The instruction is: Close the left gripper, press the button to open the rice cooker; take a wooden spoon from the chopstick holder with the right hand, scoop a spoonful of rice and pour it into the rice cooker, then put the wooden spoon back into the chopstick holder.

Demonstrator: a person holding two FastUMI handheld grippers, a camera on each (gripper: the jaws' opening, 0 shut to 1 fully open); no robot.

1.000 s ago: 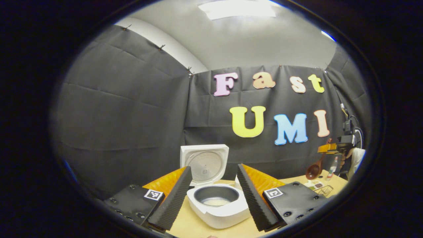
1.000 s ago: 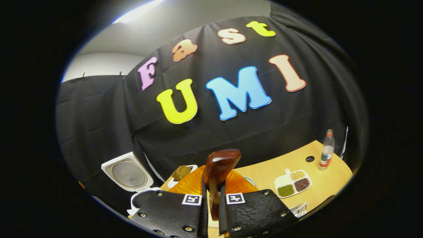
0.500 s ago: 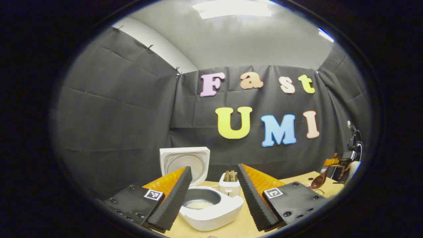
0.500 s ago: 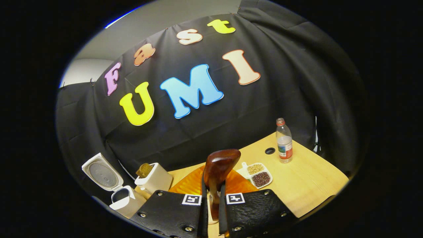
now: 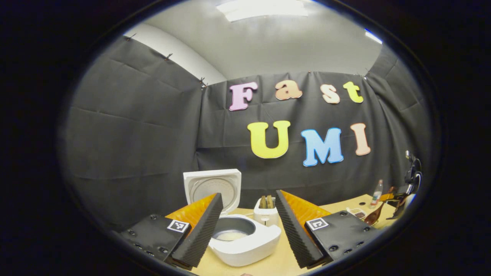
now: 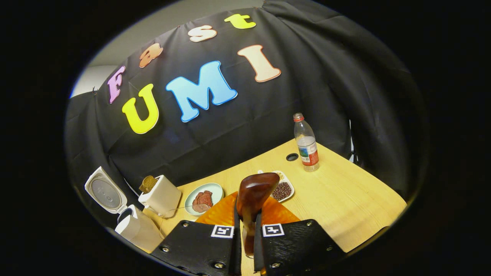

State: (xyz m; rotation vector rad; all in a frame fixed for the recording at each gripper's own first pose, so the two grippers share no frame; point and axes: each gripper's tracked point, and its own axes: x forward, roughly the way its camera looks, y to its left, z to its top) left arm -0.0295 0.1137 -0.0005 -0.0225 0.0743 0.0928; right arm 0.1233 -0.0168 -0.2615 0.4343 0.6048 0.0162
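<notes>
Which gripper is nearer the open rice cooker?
Left. The left gripper hovers right at the rice cooker; the right gripper, holding the wooden spoon, is far off.

A bright ceiling light (image 5: 262,8) glares overhead; sharp pictures, edges bent by fisheye.

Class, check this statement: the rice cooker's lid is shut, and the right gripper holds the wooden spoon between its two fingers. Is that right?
Not quite. The rice cooker is open: in the left gripper view its lid stands upright behind the pot, whose inside shows. The rest holds: in the right gripper view the right gripper is shut on the wooden spoon.
</notes>
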